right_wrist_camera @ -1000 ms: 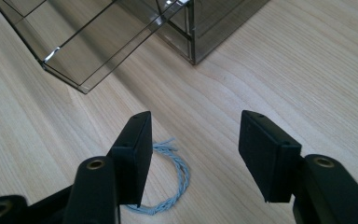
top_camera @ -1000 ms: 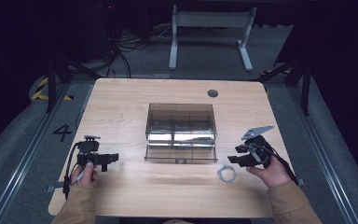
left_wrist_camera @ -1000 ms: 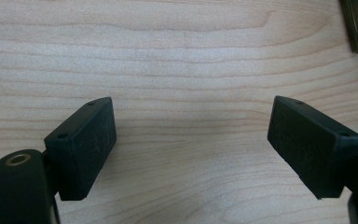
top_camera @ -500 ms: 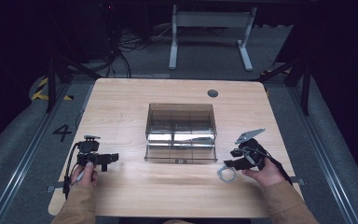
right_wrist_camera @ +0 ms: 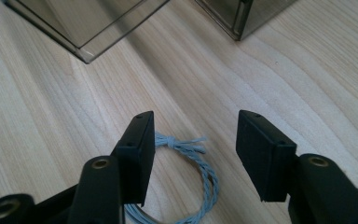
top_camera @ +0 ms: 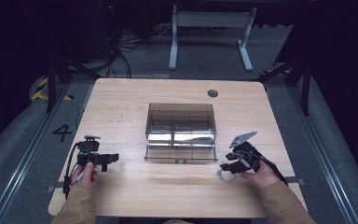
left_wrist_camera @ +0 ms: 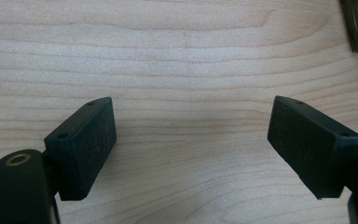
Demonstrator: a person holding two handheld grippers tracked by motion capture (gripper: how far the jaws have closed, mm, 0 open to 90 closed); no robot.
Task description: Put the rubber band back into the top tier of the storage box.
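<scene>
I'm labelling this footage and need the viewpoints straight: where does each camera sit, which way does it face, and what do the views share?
High view: above the person's side, looking forward and down on the light wooden table; forearms and both hands enter from below.
Left gripper view: rides the left tongs, facing bare wood; open black jaws.
Right gripper view: rides the right tongs, over a pale blue twisted string loop.
Shared: the smoky clear plastic compartment box, at frame edges in both gripper views.

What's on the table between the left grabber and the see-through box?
Nothing. In the high view, only bare wood lies between the left gripper and the clear box. The left gripper view shows its open jaws over plain table too.
</scene>
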